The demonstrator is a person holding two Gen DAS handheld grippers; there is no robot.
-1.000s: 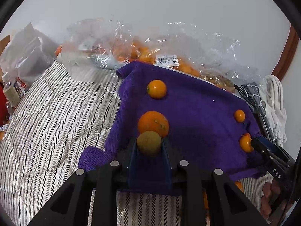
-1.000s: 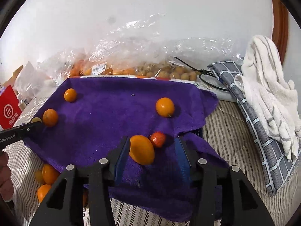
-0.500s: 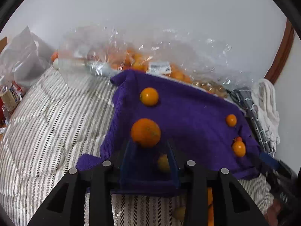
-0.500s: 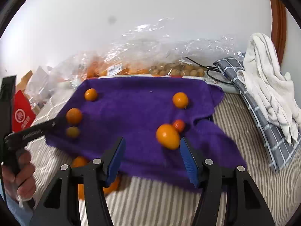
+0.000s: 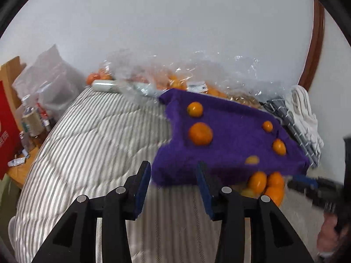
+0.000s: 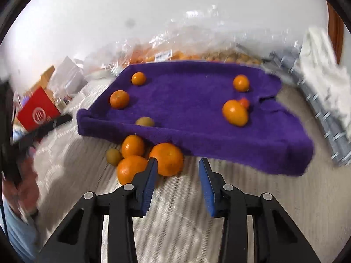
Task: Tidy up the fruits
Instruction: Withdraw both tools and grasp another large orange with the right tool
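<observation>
Though blurred, fruits [image 6: 235, 112] look orange (mostly).

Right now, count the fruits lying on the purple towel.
6: two oranges at its left, a greenish fruit at the front edge, one far right, a large orange touching a small red one. More may be hidden.

no readable text; only a white round logo on the red box [image 6: 38, 111]

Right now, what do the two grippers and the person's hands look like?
Both grippers, left and right, have black angular frames with round silver bolts and flat blue pads. The left tool's black handle carries white lettering, too blurred to read. A light blue sleeve shows at the left hand. No cables show clearly.
</observation>
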